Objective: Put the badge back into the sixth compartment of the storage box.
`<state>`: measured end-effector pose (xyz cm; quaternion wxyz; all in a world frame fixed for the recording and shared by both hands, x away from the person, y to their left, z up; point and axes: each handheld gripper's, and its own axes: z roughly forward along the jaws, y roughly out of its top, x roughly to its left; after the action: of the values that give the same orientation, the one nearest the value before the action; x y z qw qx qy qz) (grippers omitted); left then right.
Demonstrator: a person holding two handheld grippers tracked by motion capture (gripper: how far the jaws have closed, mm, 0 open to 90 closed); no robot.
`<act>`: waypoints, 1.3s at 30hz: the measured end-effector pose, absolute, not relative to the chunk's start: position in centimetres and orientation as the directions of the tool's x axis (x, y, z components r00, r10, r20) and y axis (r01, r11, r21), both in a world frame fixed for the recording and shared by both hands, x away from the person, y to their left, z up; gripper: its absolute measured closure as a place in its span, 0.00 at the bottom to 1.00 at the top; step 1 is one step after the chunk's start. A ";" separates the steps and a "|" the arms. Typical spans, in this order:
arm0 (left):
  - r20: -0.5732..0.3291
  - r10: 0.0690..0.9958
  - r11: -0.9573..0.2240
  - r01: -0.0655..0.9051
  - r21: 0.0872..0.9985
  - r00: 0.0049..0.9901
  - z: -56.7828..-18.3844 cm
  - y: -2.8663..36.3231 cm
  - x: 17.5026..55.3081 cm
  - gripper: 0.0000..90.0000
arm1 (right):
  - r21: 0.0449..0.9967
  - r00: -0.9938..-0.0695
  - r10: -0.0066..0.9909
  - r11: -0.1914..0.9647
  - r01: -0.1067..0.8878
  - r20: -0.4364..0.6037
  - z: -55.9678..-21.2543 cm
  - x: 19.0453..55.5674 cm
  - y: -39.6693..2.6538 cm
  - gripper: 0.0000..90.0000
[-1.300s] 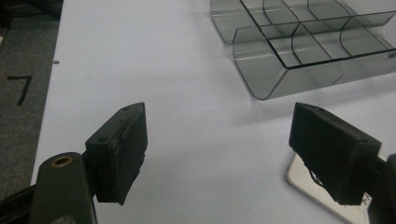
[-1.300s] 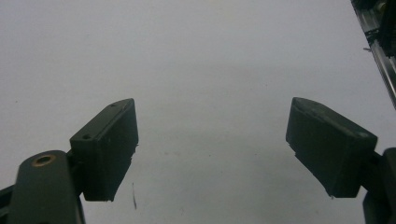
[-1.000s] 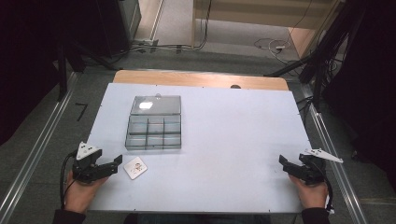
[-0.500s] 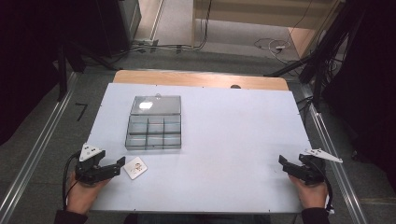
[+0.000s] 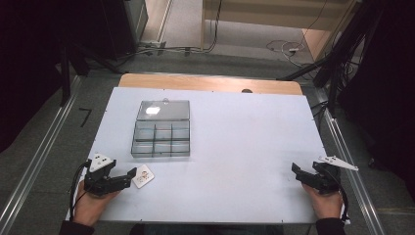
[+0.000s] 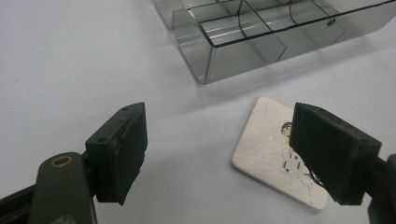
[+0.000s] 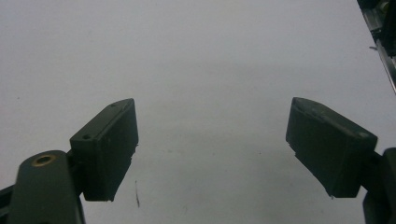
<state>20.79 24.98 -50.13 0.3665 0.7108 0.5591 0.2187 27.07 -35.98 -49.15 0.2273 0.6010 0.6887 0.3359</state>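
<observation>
A clear plastic compartment box (image 5: 162, 133) with its lid folded back lies on the white table (image 5: 235, 147), left of centre. A small white card (image 5: 142, 176) with a printed figure rests flat on the table in front of the box. My left gripper (image 5: 131, 175) sits at the front left, open, its tips just beside the card. In the left gripper view the card (image 6: 275, 158) lies partly under the right-hand jaw, with the box (image 6: 261, 32) beyond. My right gripper (image 5: 295, 169) rests open at the front right edge, over bare table (image 7: 210, 93).
A wooden strip (image 5: 210, 83) borders the table's far edge. Metal rails (image 5: 34, 166) run along both sides of the table. Cables and dark equipment stands (image 5: 342, 54) crowd the floor behind.
My left gripper has slid slightly toward the front and right, closer to the card. The right gripper has stayed where it was.
</observation>
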 end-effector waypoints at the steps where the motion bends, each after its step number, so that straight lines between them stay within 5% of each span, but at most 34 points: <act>1: -0.099 0.955 -0.106 0.635 0.766 0.279 -50.1 25.0 20.8 0.22 | 0.737 -0.176 0.980 0.054 0.674 0.089 -49.2 27.1 -36.0 0.17; 39: -0.036 0.896 -0.278 0.625 0.729 0.442 -51.4 22.0 21.0 0.23 | 0.733 -0.186 0.979 0.064 0.677 0.086 -49.2 27.1 -35.8 0.17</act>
<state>21.03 22.01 -51.35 0.3463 0.7752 0.4907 0.1958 27.13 -35.81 -49.23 0.2257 0.5968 0.6936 0.3343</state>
